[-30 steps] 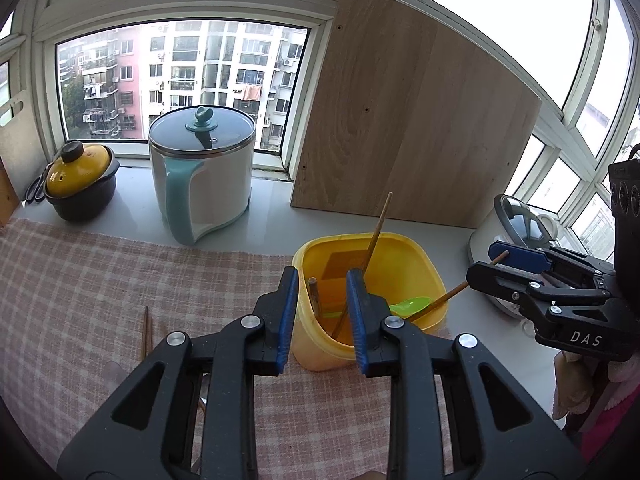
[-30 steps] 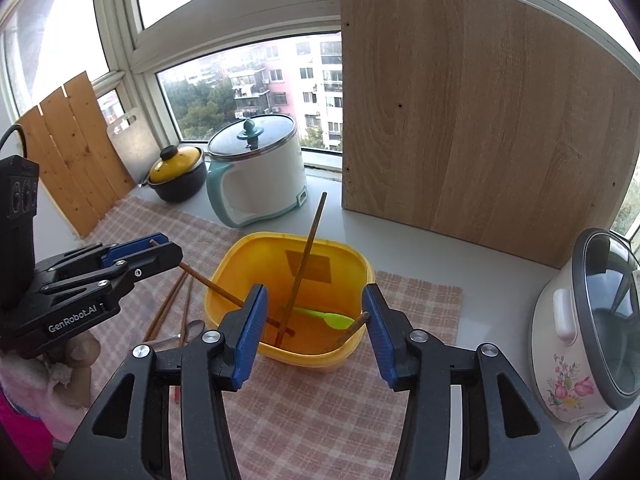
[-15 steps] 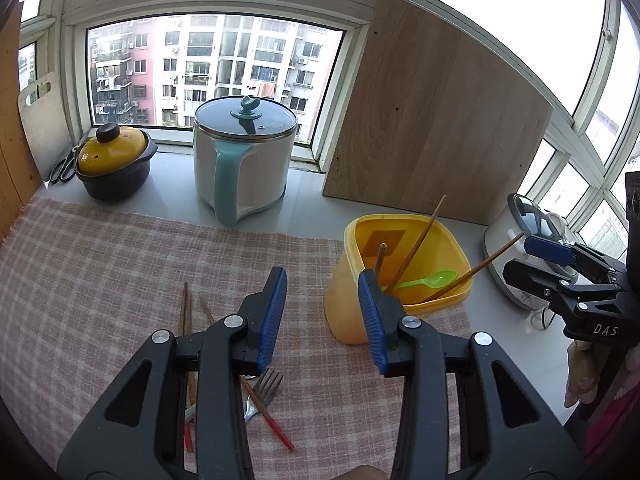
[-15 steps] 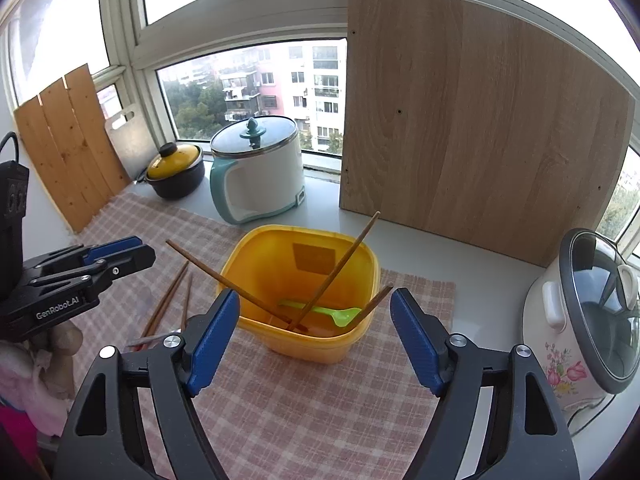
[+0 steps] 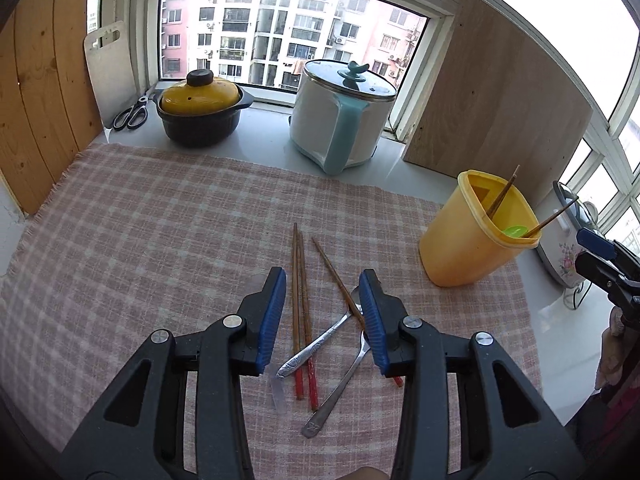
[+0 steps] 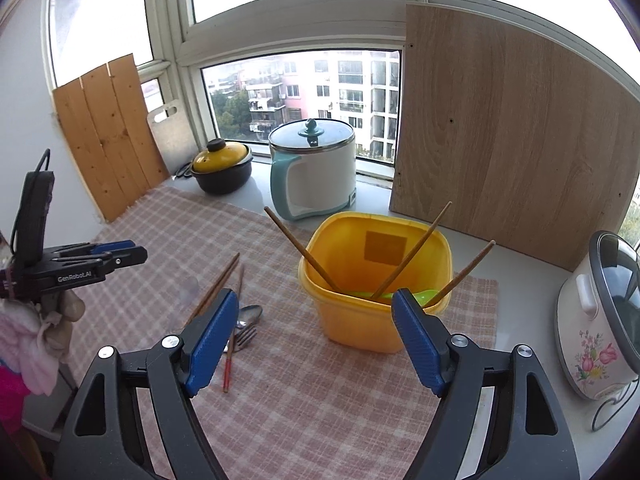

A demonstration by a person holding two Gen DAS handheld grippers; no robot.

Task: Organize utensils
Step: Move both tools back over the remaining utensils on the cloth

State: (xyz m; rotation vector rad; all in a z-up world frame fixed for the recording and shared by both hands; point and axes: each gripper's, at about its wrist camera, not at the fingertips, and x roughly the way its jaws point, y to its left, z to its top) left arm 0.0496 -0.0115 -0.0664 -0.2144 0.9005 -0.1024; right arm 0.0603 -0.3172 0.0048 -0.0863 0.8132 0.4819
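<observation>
Two hand-held grippers hover over a checked cloth [image 5: 160, 220] on a windowsill counter. The left gripper [image 5: 324, 312] hangs above loose utensils, its jaws partly apart and holding nothing; the gap widened within the last second, then held. Below it lie a pair of chopsticks [image 5: 300, 300], a third chopstick [image 5: 336, 280], a spoon [image 5: 320, 340] and a fork [image 5: 340, 384], crossed in a small heap near the cloth's front edge. The right gripper [image 6: 314, 336], jaws wide apart and empty after opening in the same way, faces a yellow tub [image 6: 360, 320] on the cloth's right side. Three chopsticks [image 6: 304, 252] and a green spoon [image 6: 424, 294] lean inside it. Farther back stand a white cooker [image 5: 340, 120], a yellow-lidded pot [image 5: 200, 108] and a leaning wooden board [image 6: 500, 140].
</observation>
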